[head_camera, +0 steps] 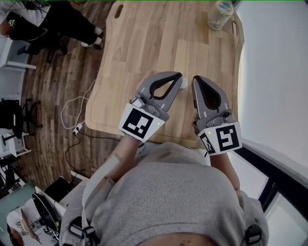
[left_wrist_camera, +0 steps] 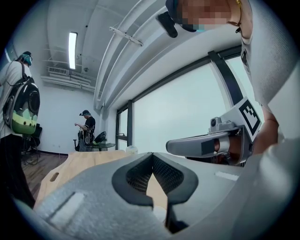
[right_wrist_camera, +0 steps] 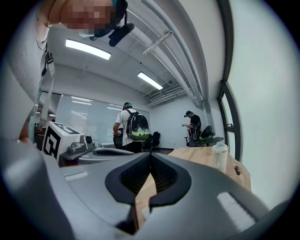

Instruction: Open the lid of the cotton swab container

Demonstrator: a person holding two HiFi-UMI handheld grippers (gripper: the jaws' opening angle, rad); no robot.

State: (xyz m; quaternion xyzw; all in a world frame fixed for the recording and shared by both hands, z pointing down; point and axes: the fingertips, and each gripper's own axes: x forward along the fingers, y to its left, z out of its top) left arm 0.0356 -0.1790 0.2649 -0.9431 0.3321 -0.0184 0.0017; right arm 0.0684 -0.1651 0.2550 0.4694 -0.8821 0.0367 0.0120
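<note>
Cotton swab container [head_camera: 220, 14], single, stands beyond left tool [head_camera: 179, 77] and right tool [head_camera: 196, 79].

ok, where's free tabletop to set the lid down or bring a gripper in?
Bare wood spans the table's middle and left, beyond the left gripper and right gripper, both shut and crowding the near edge. Also taken: the far right corner, by the cotton swab container.
</note>
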